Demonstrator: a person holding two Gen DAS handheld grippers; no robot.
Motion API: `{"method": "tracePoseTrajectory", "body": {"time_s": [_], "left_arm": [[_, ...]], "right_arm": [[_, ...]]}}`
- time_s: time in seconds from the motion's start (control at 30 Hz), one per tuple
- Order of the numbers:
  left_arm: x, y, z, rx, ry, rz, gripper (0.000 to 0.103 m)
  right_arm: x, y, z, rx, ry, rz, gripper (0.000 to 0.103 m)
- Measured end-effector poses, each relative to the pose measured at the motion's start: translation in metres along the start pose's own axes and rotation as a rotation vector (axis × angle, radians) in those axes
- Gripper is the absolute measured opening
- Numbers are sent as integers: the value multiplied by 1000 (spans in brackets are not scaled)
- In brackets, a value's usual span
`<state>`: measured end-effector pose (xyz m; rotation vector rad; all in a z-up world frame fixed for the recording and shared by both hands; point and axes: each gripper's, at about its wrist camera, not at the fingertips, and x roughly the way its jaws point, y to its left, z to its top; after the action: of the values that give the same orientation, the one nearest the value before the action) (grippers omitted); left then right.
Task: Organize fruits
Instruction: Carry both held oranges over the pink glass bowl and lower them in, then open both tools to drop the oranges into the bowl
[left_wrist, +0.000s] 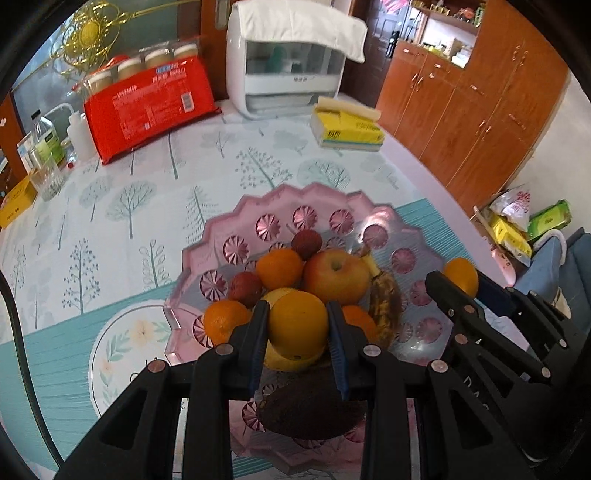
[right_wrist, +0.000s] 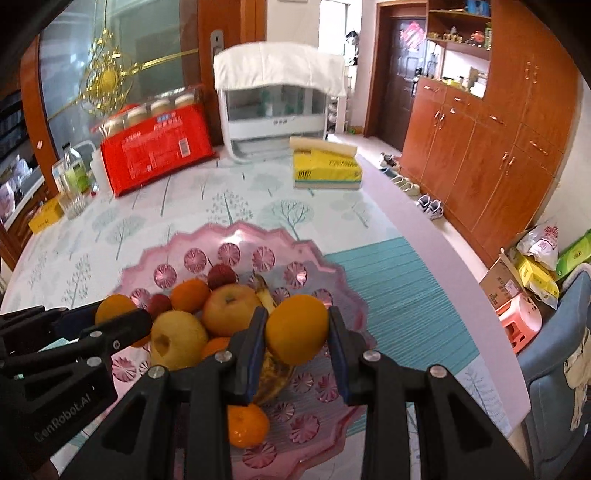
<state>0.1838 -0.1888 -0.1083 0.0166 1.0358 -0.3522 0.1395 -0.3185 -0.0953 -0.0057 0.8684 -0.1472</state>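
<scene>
**Now two oranges ride over the pink fruit tray**

Together, both grippers hang above the scalloped pink tray (left_wrist: 221, 225) on the tree-patterned worktop (left_wrist: 122, 206), each pinching one fruit. The left gripper (left_wrist: 297, 325) is clamped on an orange (left_wrist: 297, 323) at the tray's 6 o'clock; the right gripper (right_wrist: 297, 328) is clamped on a second orange (right_wrist: 297, 328) toward the tray's 3 o'clock side. Each orange is held across its widest part, a pad on either flank.

Below them sit an apple (left_wrist: 337, 275), a yellow pear-like fruit (right_wrist: 177, 341), a spotted banana (left_wrist: 386, 301), two lychees, one at 12 o'clock (left_wrist: 306, 243), small mandarins and a dark oval fruit (left_wrist: 310, 410) at the near rim.

An orange is firm, rounded and fairly heavy for its size, with waxy peel that could roll out of a narrow pinch; a grip at the equator looks safest. The lychees look brittle-skinned and the banana soft, so a gentle set-down in a bare patch of tray seems wise.
</scene>
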Motion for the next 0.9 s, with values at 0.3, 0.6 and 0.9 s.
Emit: {"method": "tracePoseTrajectory", "body": {"time_s": [0.3,0.6,0.9], "left_arm": [[19,4,-7,-17,50,42,29],[18,7,-13,-36,47,81,59],[13,16,-16,-90,50,80,73]], "right_arm": [[16,7,-5,-35,43,12,33],[23,12,-11,-57,82,10,36],[20,4,-12,-26,77,10,48]]}}
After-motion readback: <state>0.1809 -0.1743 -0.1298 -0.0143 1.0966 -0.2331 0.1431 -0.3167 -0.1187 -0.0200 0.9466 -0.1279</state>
